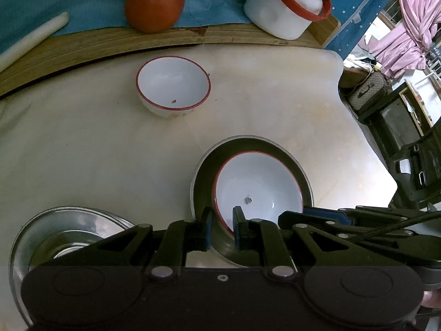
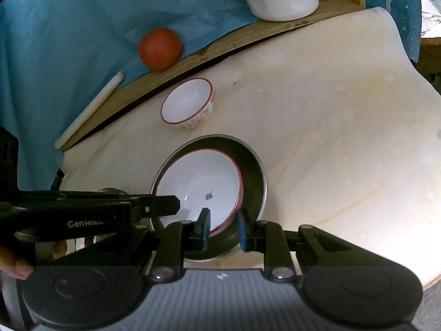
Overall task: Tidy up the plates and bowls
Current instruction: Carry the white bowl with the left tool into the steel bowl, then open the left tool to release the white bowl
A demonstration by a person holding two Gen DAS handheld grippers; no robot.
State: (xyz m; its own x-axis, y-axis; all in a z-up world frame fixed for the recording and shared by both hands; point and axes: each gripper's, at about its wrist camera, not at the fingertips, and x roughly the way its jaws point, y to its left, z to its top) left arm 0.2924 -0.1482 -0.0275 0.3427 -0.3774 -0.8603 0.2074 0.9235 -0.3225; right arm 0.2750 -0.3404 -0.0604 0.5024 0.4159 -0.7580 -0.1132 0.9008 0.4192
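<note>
A white bowl with a red rim (image 1: 256,184) sits inside a dark metal bowl (image 1: 205,171) on the cream table; both also show in the right wrist view, white bowl (image 2: 198,182), metal bowl (image 2: 252,171). My left gripper (image 1: 222,227) straddles the white bowl's near rim, jaws a little apart. My right gripper (image 2: 222,227) straddles the same bowl's rim from the other side, jaws a little apart. A second white red-rimmed bowl (image 1: 173,84) stands alone farther back, also in the right wrist view (image 2: 187,104). Stacked metal plates (image 1: 69,230) lie at the left.
A wooden board (image 1: 110,44) edges the table's back under a blue cloth. On it are a red ball (image 1: 154,4), a white stick (image 1: 30,41) and a white jar with a red rim (image 1: 281,11). The table's right edge (image 1: 358,138) drops off.
</note>
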